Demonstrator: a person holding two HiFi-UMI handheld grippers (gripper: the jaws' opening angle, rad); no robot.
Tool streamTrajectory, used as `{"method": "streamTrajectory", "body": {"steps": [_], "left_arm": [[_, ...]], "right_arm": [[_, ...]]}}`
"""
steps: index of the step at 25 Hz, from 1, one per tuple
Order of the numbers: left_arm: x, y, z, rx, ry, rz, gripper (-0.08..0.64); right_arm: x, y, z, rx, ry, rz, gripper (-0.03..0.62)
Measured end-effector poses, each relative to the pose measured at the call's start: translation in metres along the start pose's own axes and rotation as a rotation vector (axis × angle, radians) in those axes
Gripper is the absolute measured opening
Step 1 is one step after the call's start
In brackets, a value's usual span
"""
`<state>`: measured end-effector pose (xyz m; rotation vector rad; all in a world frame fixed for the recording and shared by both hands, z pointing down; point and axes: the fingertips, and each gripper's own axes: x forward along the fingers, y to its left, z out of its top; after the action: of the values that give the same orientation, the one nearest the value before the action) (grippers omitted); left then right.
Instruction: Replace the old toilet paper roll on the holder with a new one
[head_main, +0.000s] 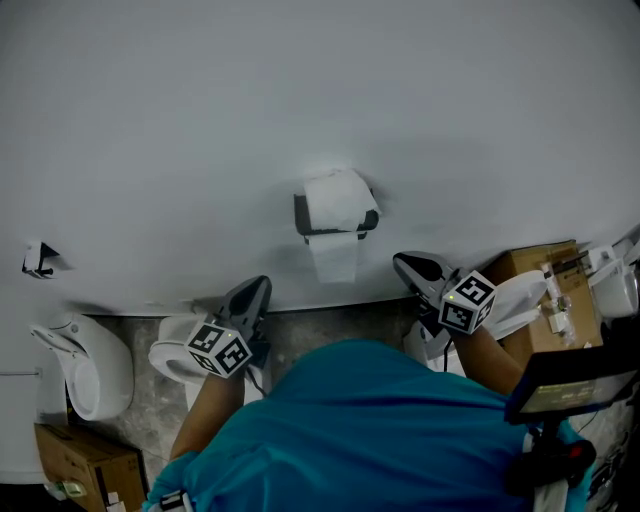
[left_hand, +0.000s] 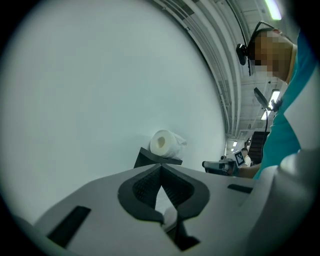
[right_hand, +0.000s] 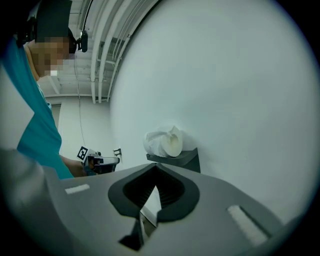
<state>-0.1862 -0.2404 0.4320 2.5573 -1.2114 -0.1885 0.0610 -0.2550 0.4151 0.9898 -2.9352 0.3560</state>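
Restroom mock-up, prob. lab: toilet (head_main: 95, 370), wall TP holder (head_main: 302, 217), cardboard box (head_main: 530, 262).

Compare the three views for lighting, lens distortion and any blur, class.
Head view: dim, flat light, the grey wall without glare, the toilet paper roll sharp. Left gripper view: fisheye with black corners, ceiling lines bowed, a mosaic patch upper right, the shut left tool looming large. Right gripper view: same fisheye and black corners, pipes curved, another mosaic patch.
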Motion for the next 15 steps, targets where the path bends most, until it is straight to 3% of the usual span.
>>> {"method": "streamTrajectory", "body": {"steps": [15], "left_arm": [[0.003,-0.0073,-0.0065,0.009,0.027,-0.012,0.008]], "right_arm": [[0.0002,0.0017,-0.0054,-0.023,0.035,0.026,0.002]]}}
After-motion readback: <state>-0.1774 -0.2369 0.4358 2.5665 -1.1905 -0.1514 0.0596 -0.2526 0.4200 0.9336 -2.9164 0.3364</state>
